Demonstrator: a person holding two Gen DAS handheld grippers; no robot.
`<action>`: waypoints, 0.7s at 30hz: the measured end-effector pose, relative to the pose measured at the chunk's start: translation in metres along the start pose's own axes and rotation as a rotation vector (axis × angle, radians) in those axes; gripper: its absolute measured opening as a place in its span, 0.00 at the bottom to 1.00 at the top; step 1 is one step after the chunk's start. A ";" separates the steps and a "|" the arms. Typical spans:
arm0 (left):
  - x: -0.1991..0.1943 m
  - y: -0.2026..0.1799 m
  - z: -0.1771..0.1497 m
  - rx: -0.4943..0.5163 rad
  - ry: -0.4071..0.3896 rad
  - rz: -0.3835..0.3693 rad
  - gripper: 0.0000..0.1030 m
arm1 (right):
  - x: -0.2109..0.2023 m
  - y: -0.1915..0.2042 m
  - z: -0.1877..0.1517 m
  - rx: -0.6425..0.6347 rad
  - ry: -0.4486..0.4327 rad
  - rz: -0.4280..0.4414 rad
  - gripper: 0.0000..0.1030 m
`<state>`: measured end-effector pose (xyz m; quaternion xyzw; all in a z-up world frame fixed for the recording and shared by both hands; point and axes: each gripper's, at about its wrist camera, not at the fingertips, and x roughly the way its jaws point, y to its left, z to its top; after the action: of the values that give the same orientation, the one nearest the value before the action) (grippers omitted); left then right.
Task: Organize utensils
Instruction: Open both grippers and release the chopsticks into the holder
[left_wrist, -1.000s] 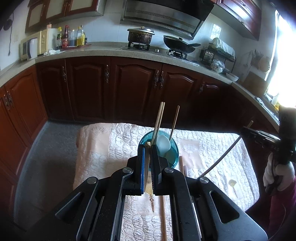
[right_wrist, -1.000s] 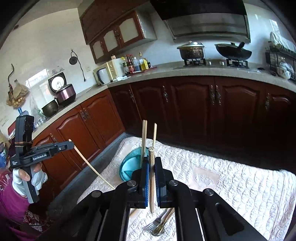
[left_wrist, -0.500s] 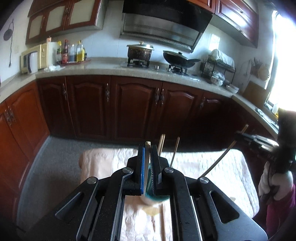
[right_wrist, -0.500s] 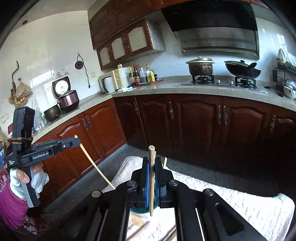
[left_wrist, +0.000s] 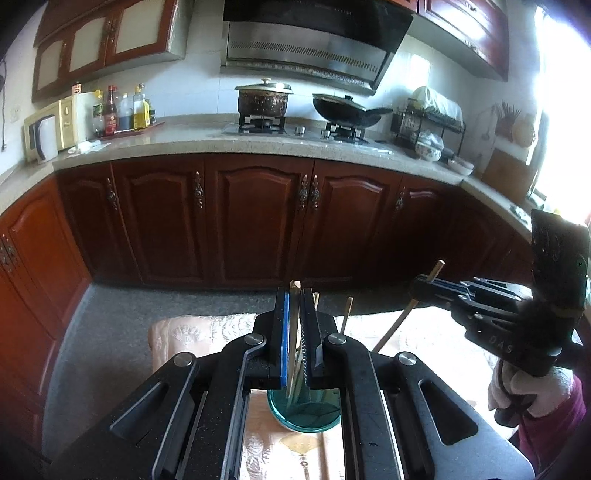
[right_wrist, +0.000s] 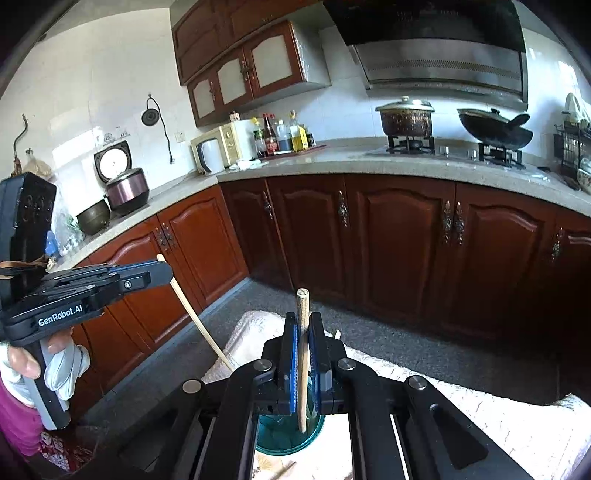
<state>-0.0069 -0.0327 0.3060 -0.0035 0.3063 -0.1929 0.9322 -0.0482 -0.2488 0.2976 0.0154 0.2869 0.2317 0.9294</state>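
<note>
Left gripper (left_wrist: 294, 332) clamped tight on a pale chopstick (left_wrist: 293, 343); right gripper (right_wrist: 303, 354) clamped tight on a second wooden chopstick (right_wrist: 303, 362). Both sticks stand near upright, lower ends over the teal cup (left_wrist: 306, 413) on the quilted counter (left_wrist: 199, 328); other sticks already in it.

"GenRobot.AI" | white lettering on side of left claw (right_wrist: 160, 275) | "DAS" partly legible on right claw (left_wrist: 415, 290)
</note>
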 end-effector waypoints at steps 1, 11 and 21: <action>0.004 -0.001 -0.001 0.003 0.006 0.004 0.04 | 0.005 0.000 -0.003 0.001 0.009 -0.002 0.05; 0.064 -0.005 -0.041 0.017 0.102 0.052 0.04 | 0.053 -0.012 -0.032 0.045 0.126 0.013 0.05; 0.084 -0.001 -0.048 -0.032 0.135 0.045 0.04 | 0.076 -0.040 -0.046 0.168 0.158 0.027 0.10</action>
<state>0.0268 -0.0587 0.2190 0.0014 0.3715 -0.1669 0.9133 -0.0004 -0.2558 0.2126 0.0786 0.3774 0.2201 0.8961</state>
